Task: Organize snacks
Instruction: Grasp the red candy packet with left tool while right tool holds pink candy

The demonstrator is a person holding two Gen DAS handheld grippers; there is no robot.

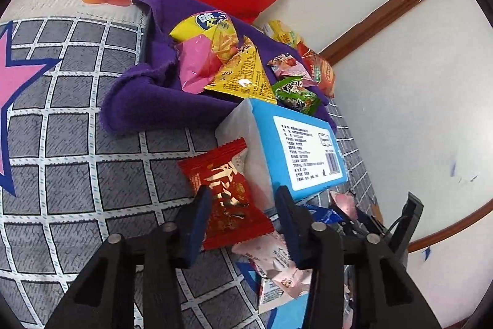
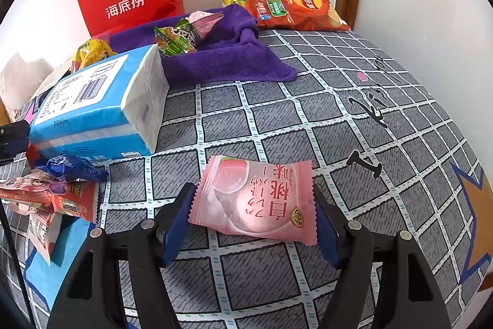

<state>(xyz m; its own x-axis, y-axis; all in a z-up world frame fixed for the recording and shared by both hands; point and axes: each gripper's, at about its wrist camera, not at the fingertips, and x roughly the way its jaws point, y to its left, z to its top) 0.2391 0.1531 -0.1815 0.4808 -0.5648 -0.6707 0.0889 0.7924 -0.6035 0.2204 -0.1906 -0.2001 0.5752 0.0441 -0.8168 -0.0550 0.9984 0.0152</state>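
While the left gripper (image 1: pixel 243 224) pinches the red packet (image 1: pixel 226 199), the right gripper (image 2: pixel 252 224) gapes around the pink packet (image 2: pixel 255 199). Close squarely across its middle; thin film slips.

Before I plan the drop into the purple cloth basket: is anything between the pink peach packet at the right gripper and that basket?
Mostly no. From the pink peach packet bare checked bedsheet runs to the purple cloth basket. The blue tissue pack stands left of that line, beside the basket.
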